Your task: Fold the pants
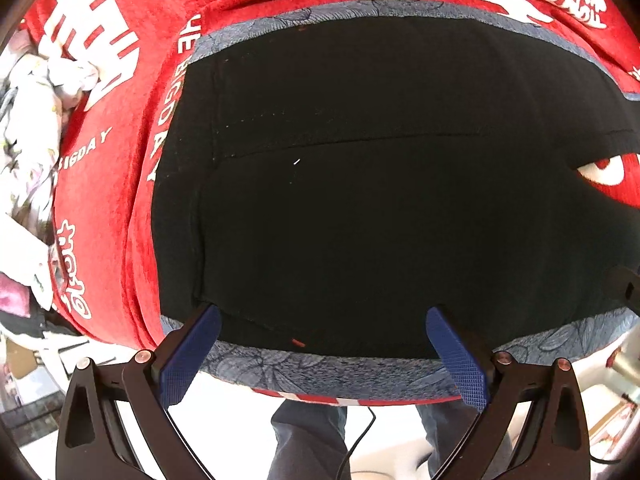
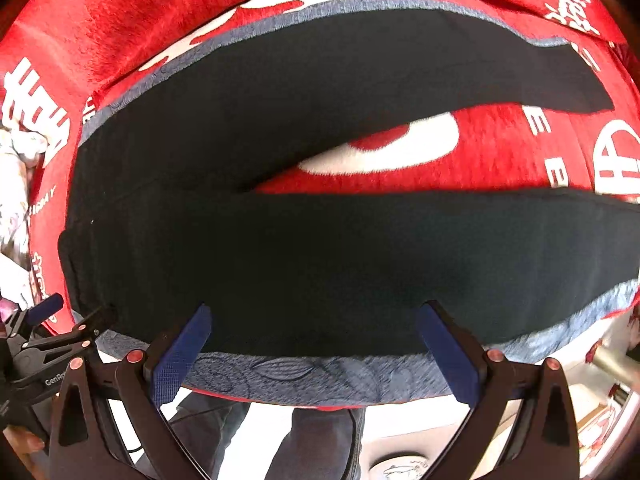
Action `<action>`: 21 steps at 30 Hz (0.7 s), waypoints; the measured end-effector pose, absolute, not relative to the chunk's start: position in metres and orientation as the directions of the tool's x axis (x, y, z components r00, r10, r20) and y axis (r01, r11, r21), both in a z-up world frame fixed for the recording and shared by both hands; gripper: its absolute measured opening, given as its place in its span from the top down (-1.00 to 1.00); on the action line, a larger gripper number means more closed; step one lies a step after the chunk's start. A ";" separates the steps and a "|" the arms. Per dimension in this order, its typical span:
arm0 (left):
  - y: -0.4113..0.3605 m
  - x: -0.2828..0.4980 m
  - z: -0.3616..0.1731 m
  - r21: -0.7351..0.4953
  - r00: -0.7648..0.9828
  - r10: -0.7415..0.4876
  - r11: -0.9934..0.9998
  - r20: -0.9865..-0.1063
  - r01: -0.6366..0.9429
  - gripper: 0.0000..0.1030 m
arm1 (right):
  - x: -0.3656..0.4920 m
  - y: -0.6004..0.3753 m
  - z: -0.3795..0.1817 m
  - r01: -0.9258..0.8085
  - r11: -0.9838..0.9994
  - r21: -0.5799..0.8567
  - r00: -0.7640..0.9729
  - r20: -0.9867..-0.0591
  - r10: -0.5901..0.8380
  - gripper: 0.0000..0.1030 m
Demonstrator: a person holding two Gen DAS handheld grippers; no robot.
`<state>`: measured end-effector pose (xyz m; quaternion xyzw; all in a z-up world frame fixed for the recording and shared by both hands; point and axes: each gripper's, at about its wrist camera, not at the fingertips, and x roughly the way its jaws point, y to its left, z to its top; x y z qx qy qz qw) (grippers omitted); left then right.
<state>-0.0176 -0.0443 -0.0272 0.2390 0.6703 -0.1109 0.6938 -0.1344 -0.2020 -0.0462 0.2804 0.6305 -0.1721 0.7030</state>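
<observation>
Left wrist view: my left gripper [image 1: 322,344] fingers spread wide, holding nothing, tips over near hem of black pants [image 1: 360,200]. Right wrist view: my right gripper [image 2: 314,340] likewise wide apart and empty at near edge of pants [image 2: 320,256]. Pants lie flat on grey floral mat [image 2: 320,376] atop red blanket [image 2: 500,152], long axis running left-right, waist at left, two legs splitting toward right with red showing between. Beyond pants, mat's far border, then blanket's white lettering. Left of pants, white patterned cloth [image 1: 28,128].
</observation>
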 end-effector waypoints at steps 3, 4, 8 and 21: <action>-0.048 -0.023 -0.024 0.193 0.085 0.174 0.878 -0.981 0.437 -1.00 | -0.134 -0.212 -0.047 0.583 0.789 0.193 0.153 -0.980 0.127 -1.00; -0.049 -0.025 -0.023 0.194 0.086 0.174 0.883 -0.981 0.428 -1.00 | -0.134 -0.213 -0.048 0.582 0.789 0.197 0.152 -0.979 0.132 -1.00; -0.051 -0.033 -0.023 0.186 0.076 0.169 0.901 -0.983 0.392 -1.00 | -0.139 -0.217 -0.055 0.556 0.808 0.195 0.133 -0.980 0.145 -1.00; -0.032 -0.045 -0.038 0.171 0.045 0.166 0.904 -0.985 0.393 -1.00 | -0.149 -0.197 -0.065 0.558 0.808 0.188 0.119 -0.982 0.146 -1.00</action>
